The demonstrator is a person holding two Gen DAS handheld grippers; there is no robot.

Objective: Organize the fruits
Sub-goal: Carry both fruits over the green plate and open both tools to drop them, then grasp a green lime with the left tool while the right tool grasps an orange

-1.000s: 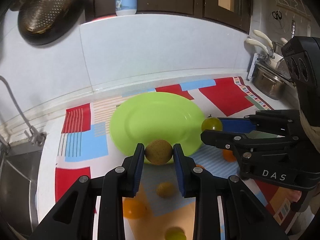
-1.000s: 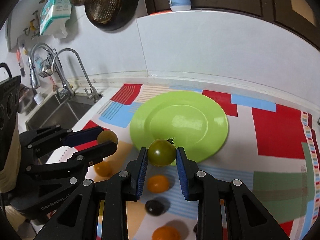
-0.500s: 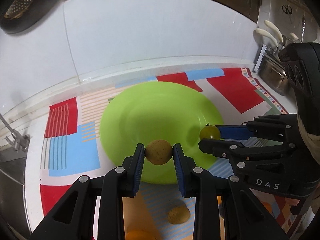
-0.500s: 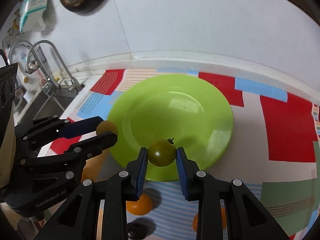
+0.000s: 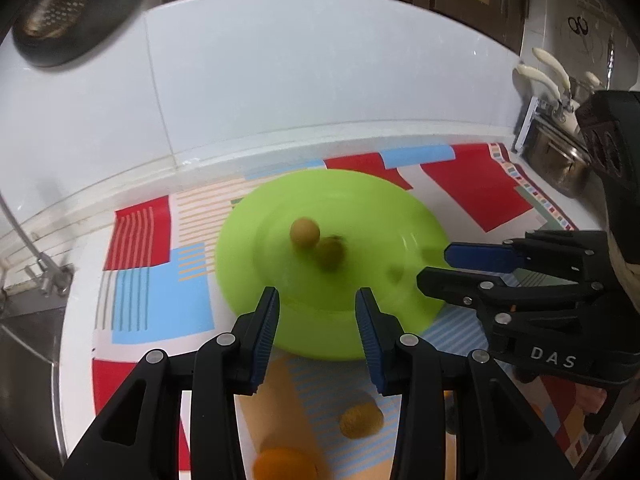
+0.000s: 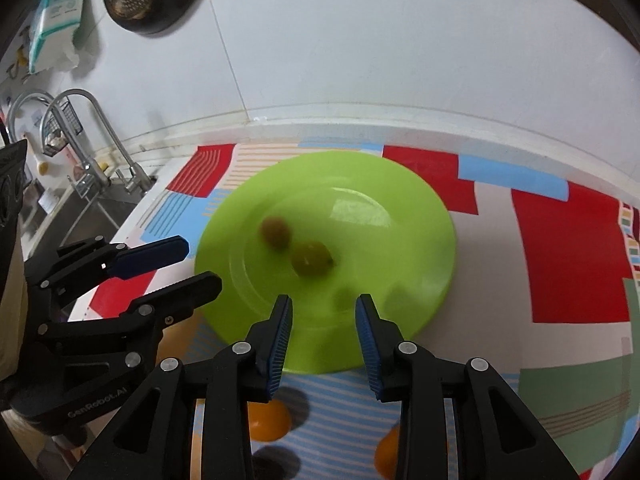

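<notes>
A lime green plate (image 5: 384,208) (image 6: 400,184) sits on a patchwork mat. A tan round fruit (image 5: 305,232) (image 6: 275,231) and a green tomato (image 5: 329,253) (image 6: 310,258) lie side by side on the plate, both blurred. My left gripper (image 5: 317,307) is open and empty over the plate's near rim; it also shows at the left of the right wrist view (image 6: 200,264). My right gripper (image 6: 324,316) is open and empty over the near rim; it shows at the right of the left wrist view (image 5: 432,264).
Loose fruits lie on the mat in front of the plate: a tan one (image 5: 360,422), an orange one (image 5: 284,464), further orange ones (image 6: 266,422) (image 6: 388,452) and a dark one (image 6: 276,464). A sink and taps (image 6: 80,140) stand at the left, a white tiled wall behind.
Both grippers have opened and let go of their fruits. The tan fruit and the green tomato now lie on the plate, still moving. Both grippers have drawn back a little.
</notes>
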